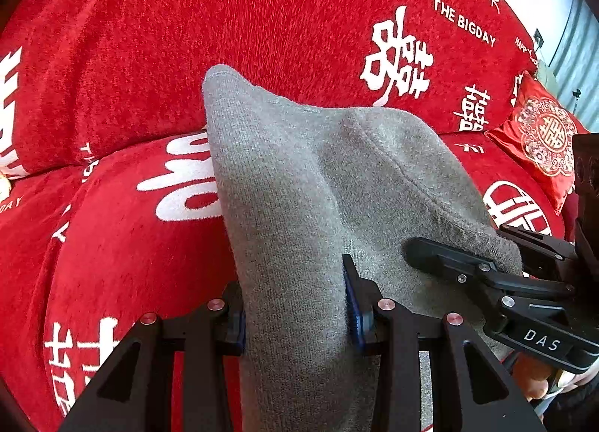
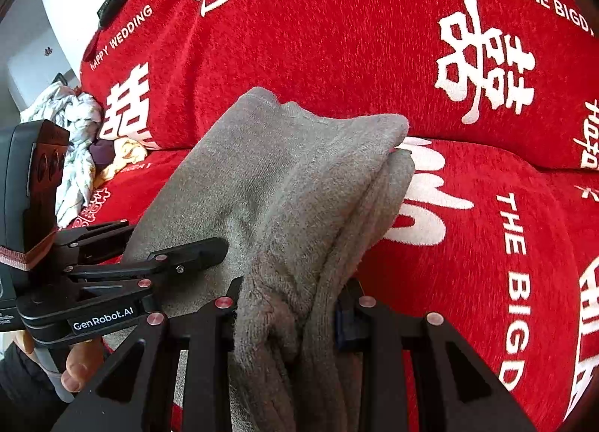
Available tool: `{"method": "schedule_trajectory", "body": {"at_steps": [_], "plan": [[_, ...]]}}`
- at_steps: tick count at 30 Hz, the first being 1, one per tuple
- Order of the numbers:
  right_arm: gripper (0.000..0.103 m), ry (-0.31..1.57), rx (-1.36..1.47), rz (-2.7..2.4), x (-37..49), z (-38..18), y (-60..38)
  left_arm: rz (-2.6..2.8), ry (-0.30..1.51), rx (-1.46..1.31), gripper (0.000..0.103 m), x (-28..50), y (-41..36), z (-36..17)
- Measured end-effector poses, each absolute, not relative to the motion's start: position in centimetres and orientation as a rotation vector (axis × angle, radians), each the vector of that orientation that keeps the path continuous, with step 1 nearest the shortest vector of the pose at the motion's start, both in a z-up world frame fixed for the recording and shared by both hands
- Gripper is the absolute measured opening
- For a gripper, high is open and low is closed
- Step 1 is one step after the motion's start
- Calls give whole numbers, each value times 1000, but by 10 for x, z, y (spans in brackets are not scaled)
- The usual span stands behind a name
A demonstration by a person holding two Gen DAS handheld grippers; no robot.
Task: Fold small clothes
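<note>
The left gripper [image 1: 297, 314] pinches a bunched fold of the grey garment [image 1: 307, 184] between its fingers [image 1: 353, 304]. The right gripper [image 2: 288, 314] pinches the same cloth, thick layers crammed between its fingers [image 2: 346, 314]. Beyond both sets of fingertips the garment drapes forward over the red sofa cover [image 1: 123, 244]. A red cushion [image 1: 543, 139] lies far right of the left fingers.

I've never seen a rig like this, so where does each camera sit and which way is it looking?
Left wrist: on the left gripper, looking down along its jaws at the grey knitted garment; fingertips show.
Right wrist: on the right gripper, jaws clamping bunched grey cloth; a hand shows.
Shared: garment, red sofa cover with white lettering, each other's gripper.
</note>
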State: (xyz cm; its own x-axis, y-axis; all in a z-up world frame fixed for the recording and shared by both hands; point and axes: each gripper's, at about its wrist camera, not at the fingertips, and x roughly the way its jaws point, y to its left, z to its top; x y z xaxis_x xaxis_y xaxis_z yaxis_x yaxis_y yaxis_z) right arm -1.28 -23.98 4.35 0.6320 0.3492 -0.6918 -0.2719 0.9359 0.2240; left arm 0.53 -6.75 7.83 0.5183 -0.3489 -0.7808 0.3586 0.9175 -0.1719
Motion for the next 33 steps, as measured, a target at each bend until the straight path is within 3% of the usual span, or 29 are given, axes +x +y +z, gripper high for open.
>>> {"method": "schedule_trajectory", "body": {"at_steps": [33], "plan": [[31,740,52,350,-112,47,-195,-405,868,15,41,-93,-25,82]]}}
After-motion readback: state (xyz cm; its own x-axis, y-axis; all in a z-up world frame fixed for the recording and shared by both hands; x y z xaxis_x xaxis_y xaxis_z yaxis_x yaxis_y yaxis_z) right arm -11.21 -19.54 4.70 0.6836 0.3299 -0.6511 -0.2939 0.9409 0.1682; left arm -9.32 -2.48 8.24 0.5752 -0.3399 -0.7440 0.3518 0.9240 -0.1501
